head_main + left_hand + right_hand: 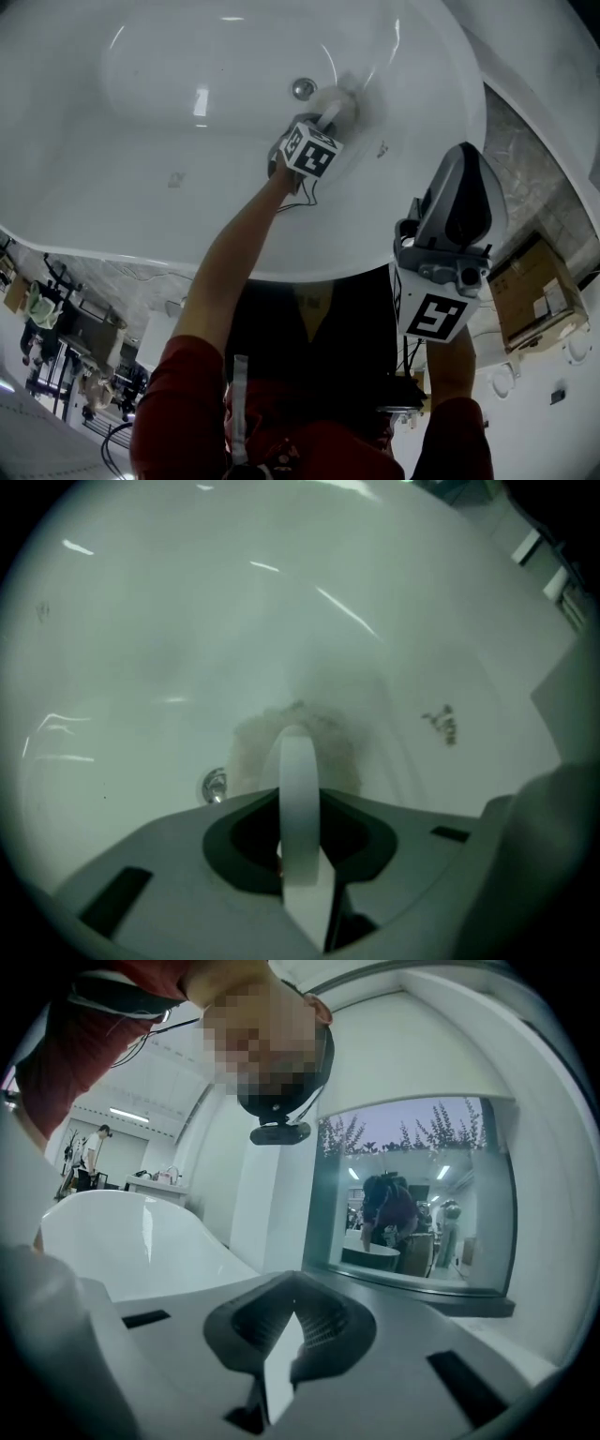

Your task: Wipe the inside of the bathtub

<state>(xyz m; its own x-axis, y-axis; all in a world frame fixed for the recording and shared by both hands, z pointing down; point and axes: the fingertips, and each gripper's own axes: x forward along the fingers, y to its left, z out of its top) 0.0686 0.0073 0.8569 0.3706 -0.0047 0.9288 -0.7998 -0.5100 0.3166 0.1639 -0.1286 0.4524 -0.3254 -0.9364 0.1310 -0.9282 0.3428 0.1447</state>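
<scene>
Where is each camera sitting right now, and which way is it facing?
Head view: on the person's head, facing steeply down into the bathtub; both forearms show, left tool on the cloth by the drain, right tool held outside the rim.
Left gripper view: on the left tool, facing the tub floor; its jaws grip the cloth.
Right gripper view: on the right tool, facing up at the person's head and red sleeve, with a mirror behind; jaws together, empty.
Shared: head and left gripper views both show cloth and drain.

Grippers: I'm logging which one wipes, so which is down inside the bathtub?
The left gripper: it reaches the tub floor by the drain, jaws shut on a cloth. The right gripper is held up outside, empty.
</scene>
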